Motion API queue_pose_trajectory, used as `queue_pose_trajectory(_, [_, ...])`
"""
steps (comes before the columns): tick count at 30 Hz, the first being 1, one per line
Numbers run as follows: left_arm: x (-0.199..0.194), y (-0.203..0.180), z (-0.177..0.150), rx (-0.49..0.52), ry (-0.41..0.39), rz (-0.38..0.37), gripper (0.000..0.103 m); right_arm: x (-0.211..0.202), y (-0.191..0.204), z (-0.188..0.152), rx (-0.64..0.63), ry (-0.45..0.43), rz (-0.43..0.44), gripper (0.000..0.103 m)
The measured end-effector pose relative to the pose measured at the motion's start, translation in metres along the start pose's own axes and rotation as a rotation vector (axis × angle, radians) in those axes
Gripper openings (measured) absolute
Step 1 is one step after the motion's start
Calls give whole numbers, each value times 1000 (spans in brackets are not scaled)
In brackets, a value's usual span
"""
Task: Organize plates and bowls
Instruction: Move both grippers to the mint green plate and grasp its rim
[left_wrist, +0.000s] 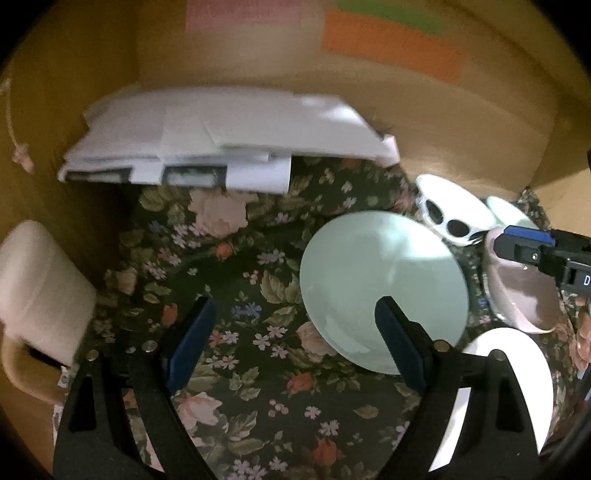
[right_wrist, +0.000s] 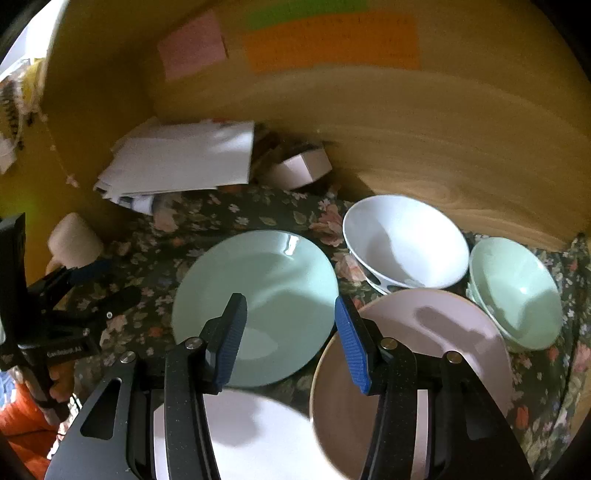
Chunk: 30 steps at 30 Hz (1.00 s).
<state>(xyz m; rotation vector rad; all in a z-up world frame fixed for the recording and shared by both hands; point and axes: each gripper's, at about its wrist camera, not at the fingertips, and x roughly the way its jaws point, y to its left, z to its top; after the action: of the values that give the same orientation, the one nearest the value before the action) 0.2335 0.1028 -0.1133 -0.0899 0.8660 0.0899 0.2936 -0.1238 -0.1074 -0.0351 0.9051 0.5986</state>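
"Five dishes sit on the flowery cloth (right_wrist: 229, 210), and none are stacked yet, I think."

"Which ones?"

"A green plate (right_wrist: 258, 295), a pink plate (right_wrist: 436, 332) and a white plate (right_wrist: 258, 435) at the front. Behind them a white bowl (right_wrist: 406, 240) and a green bowl (right_wrist: 517, 291), side by side."

"Is anything being held?"

"No. The right gripper (right_wrist: 291, 338) has its claw apart, up over the gap between the green plate and the pink plate. The left gripper (left_wrist: 295, 328) has its claw wide apart too, over the cloth by the green plate's edge. Both hold nothing."

"So what is left?"

"Almost all of it, I guess. Plates need to go on plates, and bowls in bowls. A cream mug (right_wrist: 74, 240) and papers (right_wrist: 184, 158) sit at the back, out of the way."
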Motion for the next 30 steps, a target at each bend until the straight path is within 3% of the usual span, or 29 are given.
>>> queue_pose_trajectory(9, [33,0,-5,4,93,-7,88,57,-8,17,-32,168,-13,46])
queue_pose_trajectory(14, [41,1,-7,-1,128,-21,77,85,-7,23,-48,280,-20,47])
queue_pose_trajectory(22, [48,4,-12,-12,161,-66,70,97,-7,35,-87,353,-107,43])
queue_pose_trajectory(30, [51,9,-12,-23,177,-96,63,106,4,33,-106,390,-125,38])
